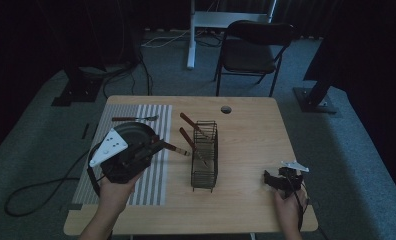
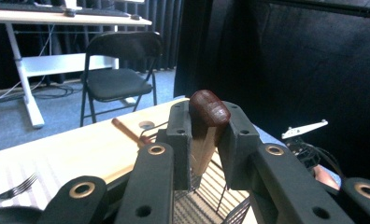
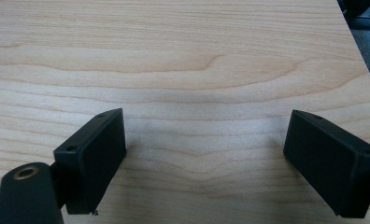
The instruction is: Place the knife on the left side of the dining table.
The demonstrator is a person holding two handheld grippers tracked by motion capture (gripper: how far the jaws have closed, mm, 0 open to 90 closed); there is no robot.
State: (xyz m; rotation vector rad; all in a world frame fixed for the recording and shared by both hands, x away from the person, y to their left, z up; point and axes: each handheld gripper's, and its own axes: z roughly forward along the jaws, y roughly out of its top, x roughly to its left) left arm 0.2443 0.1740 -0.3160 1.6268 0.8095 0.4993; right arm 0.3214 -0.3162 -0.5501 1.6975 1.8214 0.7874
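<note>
Your left hand-held gripper [image 1: 153, 146] sits over the striped mat [image 1: 148, 182] on the left part of the surface [image 1: 251, 140], above a round plate [image 1: 136, 131]. A fork [image 1: 134, 118] lies on the mat behind the plate. The wire rack [image 1: 205, 155] stands at the middle, right of the mat, with two utensils [image 1: 192, 123] leaning in it. Your right hand-held gripper [image 1: 269, 179] rests near the front right corner, well apart from the rack. Behind the surface stands a chair [image 1: 253, 50].

Smooth matt wood table [image 3: 197, 60]; black wire rack [image 1: 205, 155].
</note>
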